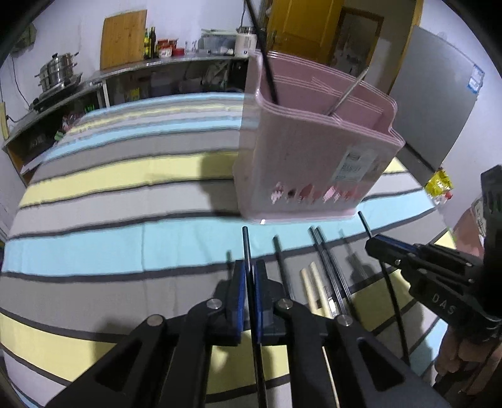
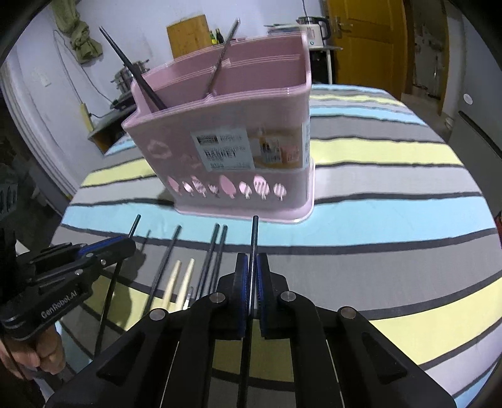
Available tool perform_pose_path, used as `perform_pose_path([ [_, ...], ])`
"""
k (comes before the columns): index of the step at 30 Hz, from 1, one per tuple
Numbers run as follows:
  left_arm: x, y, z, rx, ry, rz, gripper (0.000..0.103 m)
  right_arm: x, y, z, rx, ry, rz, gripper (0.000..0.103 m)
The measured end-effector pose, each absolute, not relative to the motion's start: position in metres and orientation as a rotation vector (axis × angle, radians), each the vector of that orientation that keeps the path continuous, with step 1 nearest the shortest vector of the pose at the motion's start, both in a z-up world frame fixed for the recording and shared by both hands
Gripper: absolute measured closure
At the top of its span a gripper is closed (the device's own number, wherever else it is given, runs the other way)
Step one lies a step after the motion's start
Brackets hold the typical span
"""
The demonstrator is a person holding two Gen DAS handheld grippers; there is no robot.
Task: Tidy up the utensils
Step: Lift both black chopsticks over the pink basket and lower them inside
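Two black chopsticks are pinched, one in my left gripper point(image 1: 250, 276) and one in my right gripper point(image 2: 252, 270), near the pink utensil holder point(image 2: 226, 131) on the striped tablecloth point(image 2: 392, 204); more chopsticks point(image 2: 185, 276) lie between.

White walls point(image 1: 188, 18), yellow door point(image 2: 367, 40), steel counter point(image 1: 175, 61).

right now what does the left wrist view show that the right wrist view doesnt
Only the left wrist view shows the steel pots on the shelf and the yellow snack packet. Only the right wrist view shows the holder's printed label head-on. Both show the pink utensil holder, loose chopsticks on the striped cloth, and each claw shut on a black chopstick.
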State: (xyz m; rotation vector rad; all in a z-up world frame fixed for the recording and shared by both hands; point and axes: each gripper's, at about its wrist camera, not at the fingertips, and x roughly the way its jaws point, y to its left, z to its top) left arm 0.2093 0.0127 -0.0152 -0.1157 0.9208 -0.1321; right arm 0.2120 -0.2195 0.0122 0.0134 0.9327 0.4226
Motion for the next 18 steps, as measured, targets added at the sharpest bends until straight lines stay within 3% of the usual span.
perform_pose_path([
  [18, 0.194, 0.016, 0.091, -0.089, 0.717, -0.186, 0.098, 0.193, -0.232, 0.113, 0.027, 0.707, 0.462, 0.098],
])
